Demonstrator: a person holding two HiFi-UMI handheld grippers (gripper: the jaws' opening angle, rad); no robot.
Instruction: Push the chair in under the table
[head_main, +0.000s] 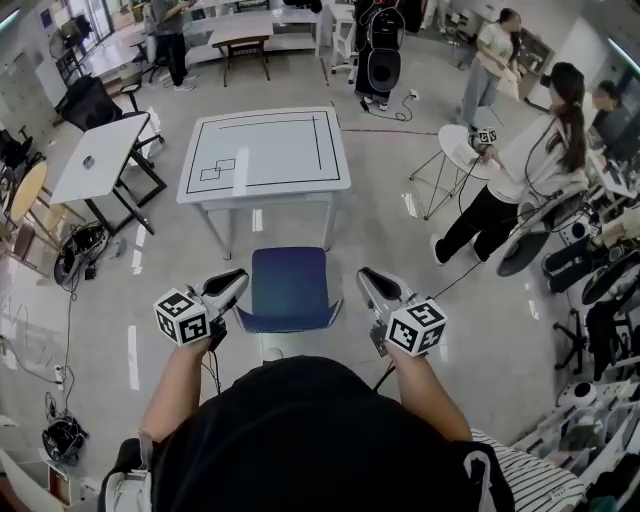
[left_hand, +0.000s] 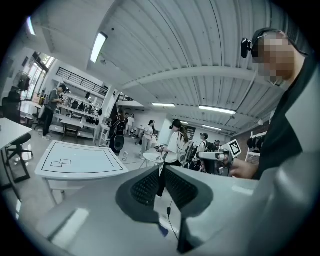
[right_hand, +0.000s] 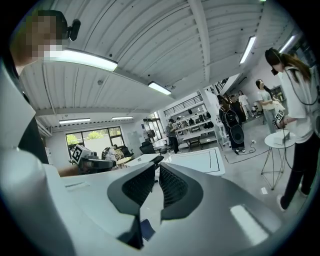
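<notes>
Straight ahead at twelve o'clock, the white table is standing with the blue chair sitting at its six o'clock edge, seat not yet tucked under. The chair is looking rigid and fairly light, probably sliding easily if pushed evenly at both rear seat corners. The left gripper is hovering just beside the seat's nine o'clock and the right gripper near its three, each with jaws nearly together, gripping nothing.

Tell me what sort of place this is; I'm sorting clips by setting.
Probably a robotics lab or workshop: a white table marked with black lines, another person holding a marker-cube gripper, and gear lying on the floor.
</notes>
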